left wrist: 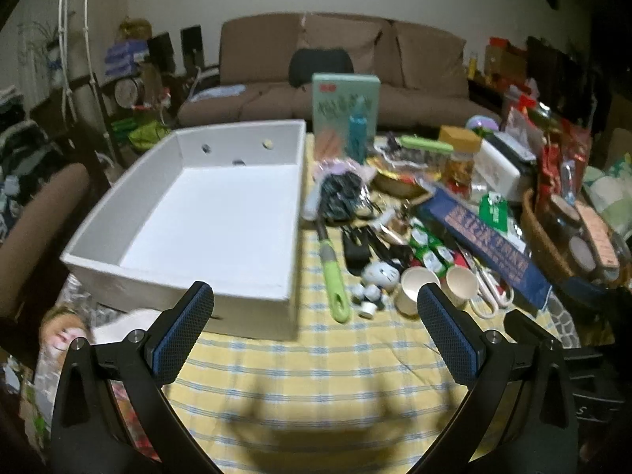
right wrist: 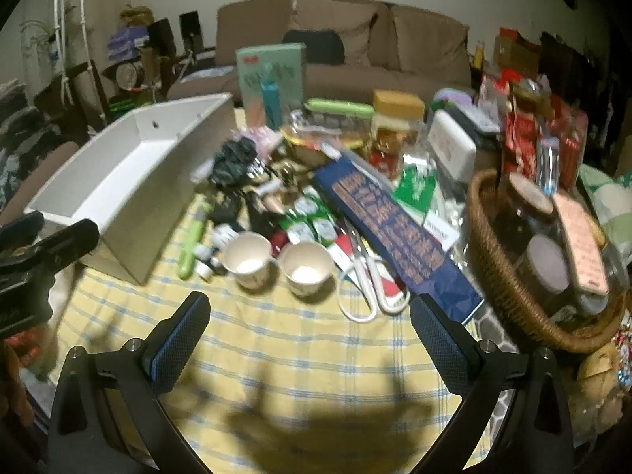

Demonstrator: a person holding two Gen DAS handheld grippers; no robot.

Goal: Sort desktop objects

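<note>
worktop [left wrist: 316,375] yellow check cloth, lower frame | white box [left wrist: 197,213] left-centre, nothing inside | wicker basket [right wrist: 509,276] right edge, jars in it | blue long box [right wrist: 399,237] centre-right | white scissors [right wrist: 367,288] beside it | two paper cups [right wrist: 252,264] centre | left tongs [left wrist: 316,328] spread wide, nothing held | right tongs [right wrist: 312,331] spread wide, nothing held
</note>
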